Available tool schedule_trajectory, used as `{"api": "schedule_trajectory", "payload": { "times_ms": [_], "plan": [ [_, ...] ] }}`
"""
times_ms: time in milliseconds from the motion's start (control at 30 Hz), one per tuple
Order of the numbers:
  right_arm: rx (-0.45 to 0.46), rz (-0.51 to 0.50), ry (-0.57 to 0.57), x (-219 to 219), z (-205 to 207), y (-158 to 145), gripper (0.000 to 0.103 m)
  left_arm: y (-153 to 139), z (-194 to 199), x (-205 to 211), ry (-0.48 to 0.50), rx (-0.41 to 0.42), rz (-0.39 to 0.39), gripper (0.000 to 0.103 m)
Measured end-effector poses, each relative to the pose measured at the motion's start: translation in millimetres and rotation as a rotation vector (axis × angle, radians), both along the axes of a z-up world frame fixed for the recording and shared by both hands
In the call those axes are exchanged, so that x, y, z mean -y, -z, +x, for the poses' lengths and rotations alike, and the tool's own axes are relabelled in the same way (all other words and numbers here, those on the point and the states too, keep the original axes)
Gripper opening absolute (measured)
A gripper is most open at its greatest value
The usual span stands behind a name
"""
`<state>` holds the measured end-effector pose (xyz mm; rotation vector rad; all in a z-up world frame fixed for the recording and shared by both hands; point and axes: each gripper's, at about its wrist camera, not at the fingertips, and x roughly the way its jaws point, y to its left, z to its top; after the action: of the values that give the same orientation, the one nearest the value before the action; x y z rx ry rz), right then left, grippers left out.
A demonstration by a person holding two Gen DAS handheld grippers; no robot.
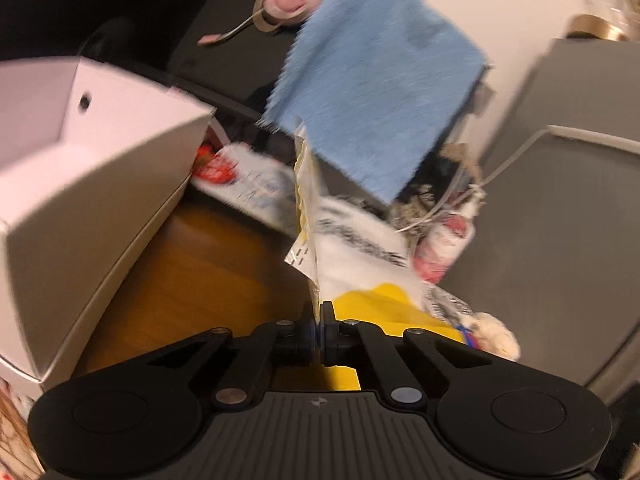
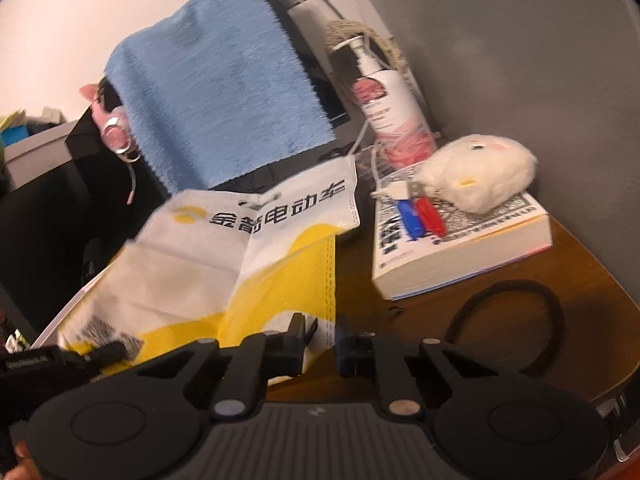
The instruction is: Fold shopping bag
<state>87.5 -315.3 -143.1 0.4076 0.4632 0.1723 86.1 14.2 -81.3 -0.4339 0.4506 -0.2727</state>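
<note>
Blue towel (image 2: 216,96), book (image 2: 460,248), plush toy (image 2: 480,176)

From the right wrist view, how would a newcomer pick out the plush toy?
Find the thick book at the wooden table's far corner. The plush toy sits on its cover, behind a red and a blue pen. It is the only cream, fluffy, rounded thing there.

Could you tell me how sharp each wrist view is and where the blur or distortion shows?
Left wrist view: heavy motion blur smears the blue towel and shopping bag; only the left gripper looks crisp. Right wrist view: milder blur, bag print readable, book fairly sharp, fisheye bending the edges.
</note>
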Motion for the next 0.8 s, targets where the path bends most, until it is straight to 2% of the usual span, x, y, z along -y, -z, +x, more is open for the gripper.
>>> {"api": "schedule_trajectory", "payload": {
  "times_ms": [133,233,467,600,767,800],
  "plan": [
    [-0.002,0.0,-0.038,-9.2,0.3,-3.1,0.013,-10.7,-20.4,12.6,0.056,0.062,0.059,0.001],
    [-0.011,0.0,-0.06,-14.9,1.4,-3.5,0.013,-10.2,-21.8,23.7,0.097,0.068,0.097,0.001],
    [-0.016,-0.001,-0.068,-22.6,5.6,-1.6,0.013,8.9,9.9,55.6,0.209,-0.02,0.158,0.003],
    [-0.017,0.023,-0.046,-13.6,5.5,1.0,0.017,21.4,30.7,63.5,0.253,-0.077,0.119,0.004],
    [0.018,0.093,0.004,6.5,-4.9,-2.3,0.034,28.5,36.2,70.9,0.273,-0.074,0.12,0.007],
    [0.033,0.104,0.019,10.3,-9.1,-4.6,0.042,30.0,37.1,71.9,0.275,-0.08,0.125,0.008]
  ]
}}
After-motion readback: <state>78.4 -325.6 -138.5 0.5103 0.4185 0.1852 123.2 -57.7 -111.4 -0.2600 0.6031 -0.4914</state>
